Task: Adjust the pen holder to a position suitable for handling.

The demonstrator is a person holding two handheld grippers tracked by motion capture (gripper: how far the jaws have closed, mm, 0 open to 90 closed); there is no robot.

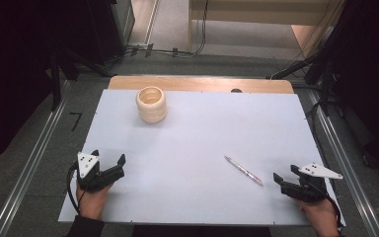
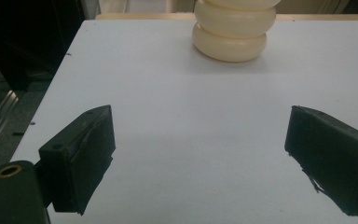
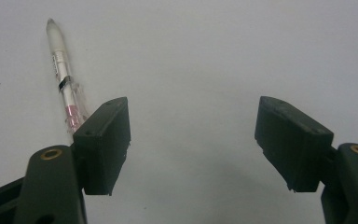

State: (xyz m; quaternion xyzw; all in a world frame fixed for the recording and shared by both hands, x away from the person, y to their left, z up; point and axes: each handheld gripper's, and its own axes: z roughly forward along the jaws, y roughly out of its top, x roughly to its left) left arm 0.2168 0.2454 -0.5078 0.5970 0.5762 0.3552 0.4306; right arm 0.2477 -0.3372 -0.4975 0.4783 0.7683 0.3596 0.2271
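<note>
The pen's lower end is hidden behind one jaw of the right gripper, whose jaws stand released, nothing between. The left gripper gapes too; one ribbed cup, top cut off, stands ahead. One pen, one cup, on the worktop.

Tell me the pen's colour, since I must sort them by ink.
Clear barrel, white cap end, pink band near its grip; the pen shows best in the right gripper view.
</note>
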